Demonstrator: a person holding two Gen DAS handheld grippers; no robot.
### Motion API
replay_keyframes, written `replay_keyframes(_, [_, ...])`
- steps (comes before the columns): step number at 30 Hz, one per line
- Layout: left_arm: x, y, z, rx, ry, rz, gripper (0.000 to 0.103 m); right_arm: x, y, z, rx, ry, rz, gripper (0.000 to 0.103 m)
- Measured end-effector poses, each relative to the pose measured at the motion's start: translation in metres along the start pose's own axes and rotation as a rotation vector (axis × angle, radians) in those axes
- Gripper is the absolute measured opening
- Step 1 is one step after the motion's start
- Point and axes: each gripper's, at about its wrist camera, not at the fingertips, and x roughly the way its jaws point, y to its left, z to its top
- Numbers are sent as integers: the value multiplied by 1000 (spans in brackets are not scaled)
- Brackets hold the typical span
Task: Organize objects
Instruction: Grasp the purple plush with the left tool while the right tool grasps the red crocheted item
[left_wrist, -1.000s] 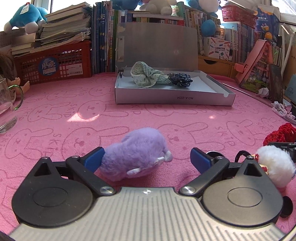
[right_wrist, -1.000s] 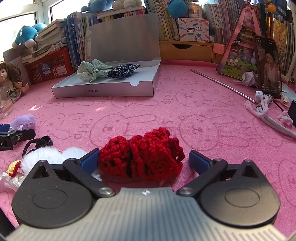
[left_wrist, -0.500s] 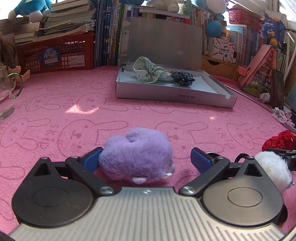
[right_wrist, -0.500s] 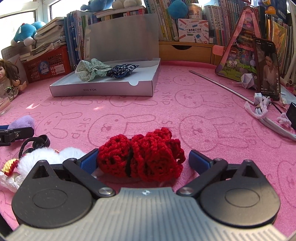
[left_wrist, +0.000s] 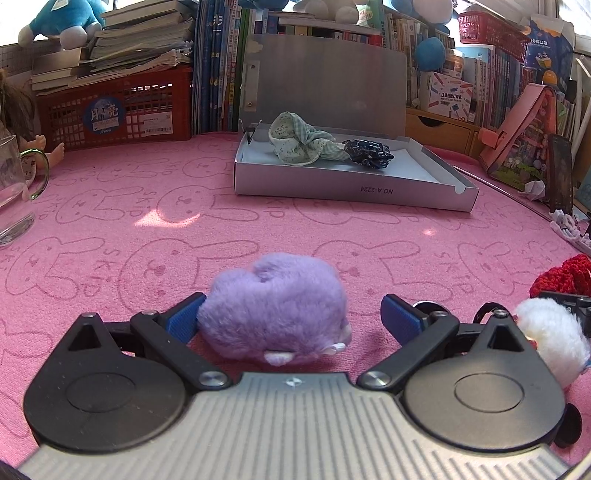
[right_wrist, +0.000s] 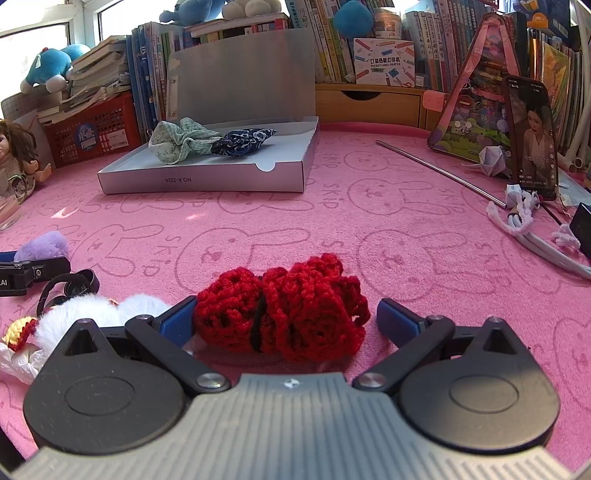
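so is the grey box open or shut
Open: the grey box has its lid standing upright behind it, and a green scrunchie and a dark blue one lie exposed inside.

Daylight from windows (right_wrist: 40, 48) upper left, blown out white. Sun patch on pink desk (left_wrist: 170, 218); soft shadows beneath grey box (left_wrist: 351, 192). Glare on phone screen (right_wrist: 532, 136). Strong fisheye bending at edges, bookshelves (left_wrist: 221, 74) curved. Centre sharp, corners slightly soft.
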Motion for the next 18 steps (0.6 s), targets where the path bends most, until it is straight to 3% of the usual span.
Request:
replay_keyframes(15, [0, 0, 0, -1, -1, 15, 101, -3, 1, 0, -4, -9, -19, 103])
replay_keyframes(18, [-1, 0, 0, -5, -2, 24, 100, -5, 2, -1, -6, -12, -14, 99])
